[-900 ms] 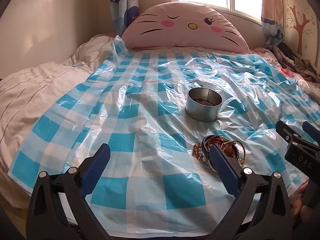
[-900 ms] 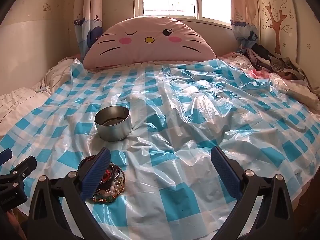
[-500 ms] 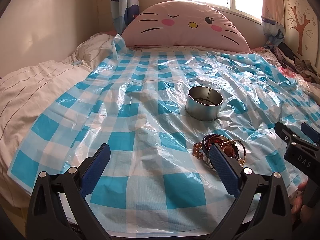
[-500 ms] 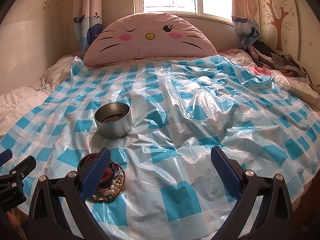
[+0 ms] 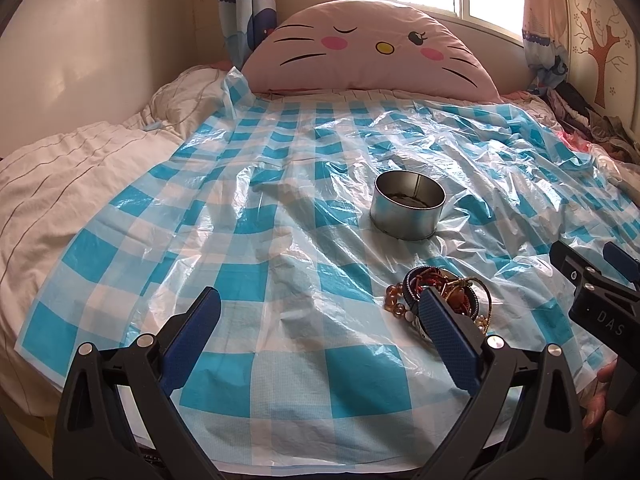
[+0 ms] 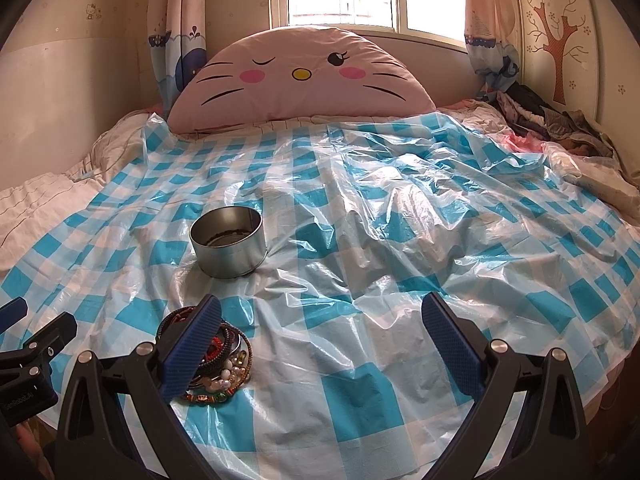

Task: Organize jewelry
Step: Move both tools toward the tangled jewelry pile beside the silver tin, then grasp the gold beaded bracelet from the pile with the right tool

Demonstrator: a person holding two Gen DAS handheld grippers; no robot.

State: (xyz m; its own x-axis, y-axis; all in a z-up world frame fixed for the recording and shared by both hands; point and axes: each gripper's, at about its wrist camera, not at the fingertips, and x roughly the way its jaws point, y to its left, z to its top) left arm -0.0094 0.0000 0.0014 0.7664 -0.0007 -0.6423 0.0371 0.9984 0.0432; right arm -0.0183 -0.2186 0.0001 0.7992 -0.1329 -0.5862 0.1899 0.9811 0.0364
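Barely anything has changed in the last second: both grippers, left [image 5: 320,336] and right [image 6: 320,344], still hover wide open and empty. The jewelry [image 6: 216,354] sits heaped in front of the tin [image 6: 227,246], so sorting hasn't started.

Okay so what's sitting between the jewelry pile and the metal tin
Nothing but bare, crinkled checkered plastic sheet. Both wrist views show that stretch between the jewelry pile and the metal tin with nothing on it.
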